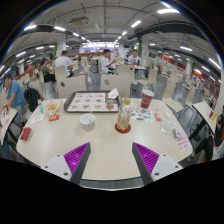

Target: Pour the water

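Observation:
My gripper (111, 158) is open above the near part of a round cream table (105, 143), nothing between its purple pads (76, 154). Beyond the fingers, near the table's middle, stands a clear cup (123, 119) with an orange base. To its left sits a small white paper cup (87, 121). A red cup (147, 98) stands farther back on the right. All are well ahead of the fingertips.
A large tray (91, 101) with a printed sheet lies at the back of the table. A snack container (53, 109) sits at the left, small packets (26, 132) and papers (143, 115) around. People (12, 95) sit at the left; canteen tables and chairs stand behind.

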A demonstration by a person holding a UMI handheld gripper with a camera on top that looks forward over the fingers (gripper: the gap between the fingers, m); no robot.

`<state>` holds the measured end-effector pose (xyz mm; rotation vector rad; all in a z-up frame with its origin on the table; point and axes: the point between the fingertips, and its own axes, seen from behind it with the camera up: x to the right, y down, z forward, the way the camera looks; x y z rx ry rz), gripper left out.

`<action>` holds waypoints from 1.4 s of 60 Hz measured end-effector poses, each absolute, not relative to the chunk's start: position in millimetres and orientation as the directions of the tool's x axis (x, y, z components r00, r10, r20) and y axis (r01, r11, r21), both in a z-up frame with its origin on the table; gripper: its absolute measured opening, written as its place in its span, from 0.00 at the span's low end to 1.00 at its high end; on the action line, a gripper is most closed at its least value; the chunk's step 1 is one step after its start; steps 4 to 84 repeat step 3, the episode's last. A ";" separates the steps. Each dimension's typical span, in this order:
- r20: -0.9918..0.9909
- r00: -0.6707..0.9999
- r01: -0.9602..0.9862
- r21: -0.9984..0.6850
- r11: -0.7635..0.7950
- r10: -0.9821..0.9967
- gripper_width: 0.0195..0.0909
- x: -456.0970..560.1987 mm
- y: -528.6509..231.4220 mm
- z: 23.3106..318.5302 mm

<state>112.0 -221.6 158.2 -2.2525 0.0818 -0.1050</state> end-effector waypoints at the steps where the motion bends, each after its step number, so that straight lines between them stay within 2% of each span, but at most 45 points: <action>1: 0.047 0.994 -0.024 -0.777 -0.629 -0.096 0.92 111.7 -221.3 159.2; 84: 0.048 0.994 -0.022 -0.779 -0.627 -0.096 0.92 111.3 -220.9 160.8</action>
